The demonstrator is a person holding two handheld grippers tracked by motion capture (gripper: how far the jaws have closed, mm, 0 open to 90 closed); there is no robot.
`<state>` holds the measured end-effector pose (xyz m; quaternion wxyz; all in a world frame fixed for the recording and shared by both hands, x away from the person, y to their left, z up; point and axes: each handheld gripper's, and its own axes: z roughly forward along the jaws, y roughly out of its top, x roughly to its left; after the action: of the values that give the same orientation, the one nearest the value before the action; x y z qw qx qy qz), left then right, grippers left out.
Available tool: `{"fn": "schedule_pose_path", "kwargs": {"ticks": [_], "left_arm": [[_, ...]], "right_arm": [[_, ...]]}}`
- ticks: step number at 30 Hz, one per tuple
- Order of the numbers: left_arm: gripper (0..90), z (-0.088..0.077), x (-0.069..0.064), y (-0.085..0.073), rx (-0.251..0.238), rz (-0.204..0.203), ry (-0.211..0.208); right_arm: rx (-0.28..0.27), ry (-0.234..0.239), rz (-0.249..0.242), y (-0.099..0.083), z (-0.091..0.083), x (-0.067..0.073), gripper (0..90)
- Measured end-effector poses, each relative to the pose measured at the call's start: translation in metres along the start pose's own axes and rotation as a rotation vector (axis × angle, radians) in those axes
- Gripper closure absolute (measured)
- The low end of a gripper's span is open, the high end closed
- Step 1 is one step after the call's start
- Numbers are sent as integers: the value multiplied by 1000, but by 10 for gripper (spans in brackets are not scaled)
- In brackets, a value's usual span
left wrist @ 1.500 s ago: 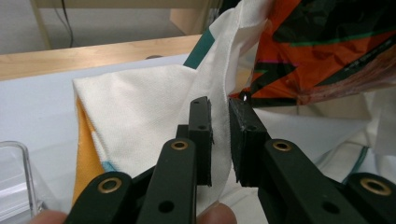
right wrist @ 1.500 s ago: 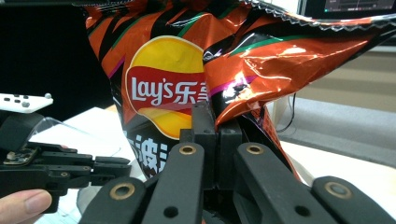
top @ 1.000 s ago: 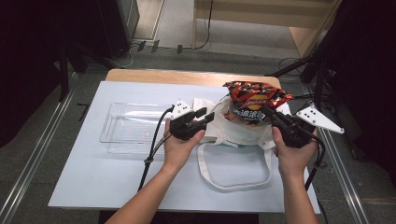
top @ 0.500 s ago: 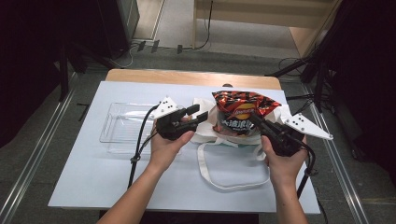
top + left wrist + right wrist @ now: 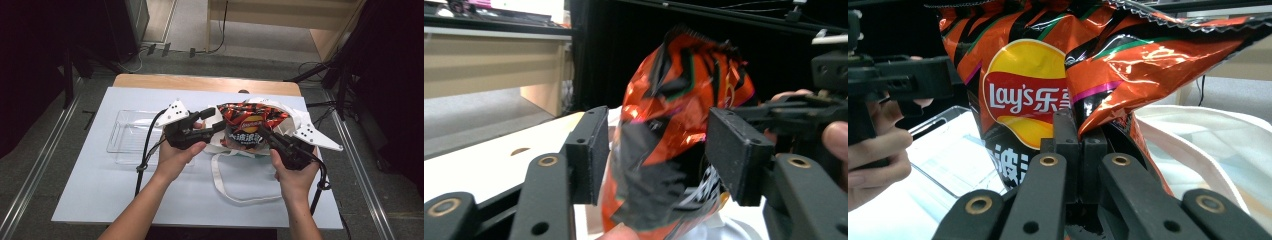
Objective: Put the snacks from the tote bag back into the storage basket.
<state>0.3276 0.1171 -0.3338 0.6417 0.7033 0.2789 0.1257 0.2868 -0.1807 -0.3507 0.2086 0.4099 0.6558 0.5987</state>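
White table point(image 5: 100, 190) bears one chip bag point(image 5: 248, 126), one tote point(image 5: 295, 122), one tray point(image 5: 131, 142).

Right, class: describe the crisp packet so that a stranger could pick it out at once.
Start at the white table, then find the white cloth tote bag right of the clear plastic tray. Above the bag is the shiny orange-and-black foil crisp packet with a yellow-and-red logo, the only brightly coloured thing there.

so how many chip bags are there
1: a Lay's chip bag, over the white tote bag, pinched by the right hand-held gripper. The tote may hide others.
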Motion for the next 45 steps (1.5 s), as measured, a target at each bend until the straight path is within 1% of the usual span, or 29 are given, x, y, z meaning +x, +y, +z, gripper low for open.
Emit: {"fn": "schedule_pose_path", "kwargs": {"ticks": [3, 6, 7, 11, 14, 15, 18, 20, 22, 24, 26, 27, 29, 32, 33, 35, 36, 38, 41, 43, 45], "left_arm": [[428, 4, -2, 2, 1, 6, -4], [425, 8, -3, 3, 7, 10, -11], [426, 10, -4, 3, 3, 5, -13], [464, 12, -5, 3, 4, 10, -10], [524, 12, -4, 2, 1, 6, -13], [559, 12, -5, 2, -1, 11, -8], [649, 12, -6, 2, 6, 25, 17], [720, 12, -5, 2, -4, 18, 20], [762, 12, -2, 2, -6, 11, 8], [815, 11, -1, 1, -10, 0, 13], [836, 10, 1, 1, -16, -14, 13], [856, 10, 2, 1, -17, -16, 16], [892, 9, 2, 2, -18, -9, 38], [900, 9, 2, 3, -20, -18, 51], [900, 8, 2, 3, -21, -20, 52], [900, 8, 2, 4, -26, -28, 59], [900, 8, 3, 5, -31, -35, 64], [900, 6, 4, 6, -32, -38, 67], [900, 4, 6, 9, -34, -48, 72], [900, 2, 7, 11, -34, -52, 71], [900, 1, 8, 12, -38, -61, 72]], "right_arm": [[6, 5, 3, -2, 1, 1, 900], [8, 9, -5, -2, 1, 1, 900], [8, 8, -6, -3, 2, 1, 900], [20, 10, -5, -4, 2, 0, 900], [32, 14, 2, -5, 3, -2, 900], [37, 19, 5, -5, 3, -2, 900], [37, 9, 1, -6, 4, -2, 900], [36, 8, -6, -5, 5, 0, 900], [37, 5, -8, -5, 5, 1, 900], [35, 7, -14, -5, 5, 1, 887], [36, 10, -27, -6, 6, 2, 869], [36, 9, -30, -7, 6, 3, 854], [32, 4, -40, -7, 8, 5, 788], [21, -36, -57, -7, 9, 7, 600], [21, -48, -57, -6, 9, 7, 552], [14, -48, -58, -7, 9, 7, 462], [15, -44, -58, -7, 9, 7, 431], [13, -62, -77, -8, 8, 8, 371], [6, -61, -80, -10, 6, 8, 318], [-1, -71, -88, -11, 4, 8, 290], [0, -82, -84, -14, 2, 8, 261]]}}
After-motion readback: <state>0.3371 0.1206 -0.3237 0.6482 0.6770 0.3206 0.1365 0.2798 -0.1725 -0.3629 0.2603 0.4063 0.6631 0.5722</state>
